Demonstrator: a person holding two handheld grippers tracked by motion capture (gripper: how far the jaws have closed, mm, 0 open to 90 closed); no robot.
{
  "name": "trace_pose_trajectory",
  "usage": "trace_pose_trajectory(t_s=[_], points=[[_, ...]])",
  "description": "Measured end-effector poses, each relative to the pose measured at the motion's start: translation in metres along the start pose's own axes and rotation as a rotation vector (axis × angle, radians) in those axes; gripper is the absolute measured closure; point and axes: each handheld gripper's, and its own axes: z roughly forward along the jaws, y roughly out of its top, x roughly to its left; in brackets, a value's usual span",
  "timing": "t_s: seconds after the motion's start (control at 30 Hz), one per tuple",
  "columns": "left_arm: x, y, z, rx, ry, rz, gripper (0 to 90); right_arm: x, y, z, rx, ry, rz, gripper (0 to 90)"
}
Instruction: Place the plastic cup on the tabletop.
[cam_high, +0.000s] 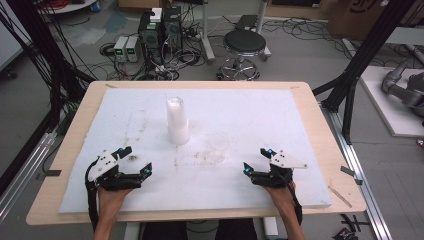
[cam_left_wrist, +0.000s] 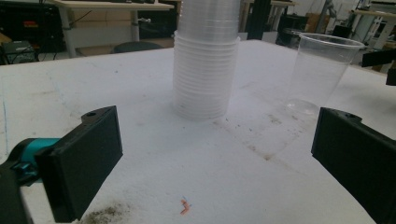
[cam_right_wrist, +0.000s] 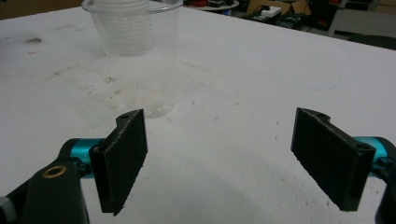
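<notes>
The clear cup (cam_high: 218, 141) stands upright on the white mat (cam_high: 300, 120), ahead of the right gripper (cam_high: 256, 160) and a bit to its left. The cup stack (cam_high: 177, 121) is beside it. The right gripper is nearer. Both grippers, left gripper (cam_high: 136, 159) too, have jaws wide apart, holding nothing.

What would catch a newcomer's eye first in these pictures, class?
The tall stack of translucent white plastic cups stands upside down in the middle of the white foam board. Just to its right stands a single clear plastic cup, upright and apart from the stack. Nearer the person, the left gripper and right gripper rest with fingers open and empty.
</notes>
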Motion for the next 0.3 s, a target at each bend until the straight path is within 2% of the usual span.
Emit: trace_pose_trajectory(t_s=[0.03, 0.23, 0.3], points=[[-0.0003, -0.0003, -0.0003, -0.005, 0.002, -0.009, 1.7, 0.0013, -0.0001, -0.0003, 0.005, 0.003, 0.006, 18.6], [-0.0001, 0.0002, 0.0002, 0.006, 0.004, -0.001, 1.7, -0.0013, 0.0001, 0.0006, 0.011, 0.006, 0.016, 18.6], [0.0, 0.0, 0.0004, 0.001, 0.004, -0.013, 1.7, -0.0004, 0.0, 0.0005, 0.016, 0.005, 0.021, 18.7]])
